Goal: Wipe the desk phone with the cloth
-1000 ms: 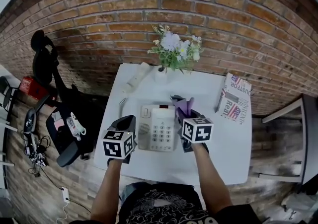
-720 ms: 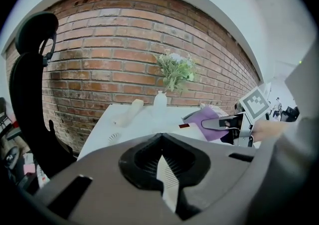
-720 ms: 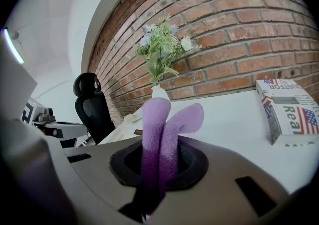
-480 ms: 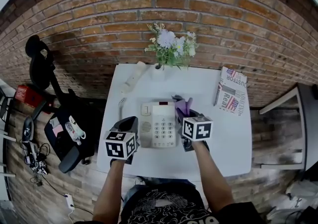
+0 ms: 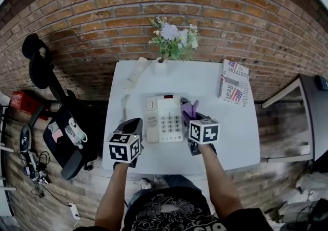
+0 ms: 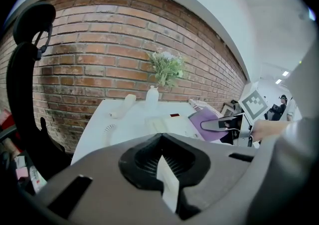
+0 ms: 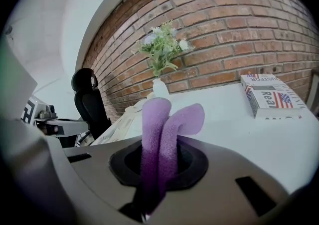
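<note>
Right gripper [image 5: 189,118] clamped on folded purple fleece cloth [image 5: 190,107] beside white push-button desk phone [image 5: 164,120], left gripper [image 5: 131,124] closed and empty, so unbraced phone may slide under wiping.

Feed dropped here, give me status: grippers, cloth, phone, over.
Left gripper shut, empty, left of desk phone. Right gripper shut on purple cloth at phone's right edge. Handset lies apart; nothing blocking.
</note>
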A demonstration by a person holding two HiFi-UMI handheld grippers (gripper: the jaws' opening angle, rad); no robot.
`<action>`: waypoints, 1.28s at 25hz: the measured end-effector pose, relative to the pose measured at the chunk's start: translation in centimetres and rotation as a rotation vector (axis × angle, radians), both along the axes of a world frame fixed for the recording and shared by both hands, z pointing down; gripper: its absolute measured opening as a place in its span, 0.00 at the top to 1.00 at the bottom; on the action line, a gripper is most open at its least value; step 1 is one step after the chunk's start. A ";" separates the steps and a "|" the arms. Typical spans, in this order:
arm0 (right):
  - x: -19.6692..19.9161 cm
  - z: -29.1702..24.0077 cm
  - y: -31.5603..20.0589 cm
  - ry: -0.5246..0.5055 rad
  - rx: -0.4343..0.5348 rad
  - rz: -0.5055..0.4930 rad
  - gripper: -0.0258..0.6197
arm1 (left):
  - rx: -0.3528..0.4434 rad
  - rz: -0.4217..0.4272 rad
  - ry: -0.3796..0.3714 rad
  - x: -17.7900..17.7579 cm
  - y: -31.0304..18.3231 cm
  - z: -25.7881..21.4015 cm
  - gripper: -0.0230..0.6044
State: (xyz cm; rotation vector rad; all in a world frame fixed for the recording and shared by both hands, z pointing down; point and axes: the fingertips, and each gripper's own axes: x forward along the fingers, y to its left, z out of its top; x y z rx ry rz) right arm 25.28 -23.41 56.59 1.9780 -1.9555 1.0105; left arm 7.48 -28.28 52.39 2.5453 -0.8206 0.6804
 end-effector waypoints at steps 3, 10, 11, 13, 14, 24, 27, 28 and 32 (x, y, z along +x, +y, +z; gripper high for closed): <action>-0.6 0.2 1.1 0.003 -0.008 0.009 0.89 | -0.006 0.022 0.001 -0.3 0.8 0.3 0.95; -1.8 0.7 3.3 -0.003 -0.027 0.031 0.89 | -0.011 0.064 -0.001 -1.1 2.2 0.6 0.95; -2.0 0.7 3.6 -0.003 -0.027 0.033 0.89 | -0.011 0.068 -0.001 -1.2 2.4 0.7 0.95; -2.4 0.7 4.1 -0.004 -0.029 0.038 0.89 | -0.012 0.078 0.002 -1.4 2.6 0.6 0.95; -2.5 0.7 4.4 -0.005 -0.031 0.042 0.89 | -0.011 0.084 0.004 -1.4 2.8 0.6 0.95; -4.0 1.1 7.5 -0.026 -0.041 0.108 0.89 | -0.009 0.125 0.014 -3.0 4.1 0.3 0.95; -4.6 1.3 8.5 -0.035 -0.040 0.131 0.89 | -0.006 0.137 0.017 -3.7 4.6 0.2 0.95; -4.8 1.4 8.8 -0.045 -0.038 0.141 0.89 | -0.006 0.141 0.018 -3.9 4.8 0.2 0.95; -5.4 1.7 10.2 -0.094 -0.028 0.190 0.89 | -0.007 0.160 0.022 -4.6 5.6 0.2 0.95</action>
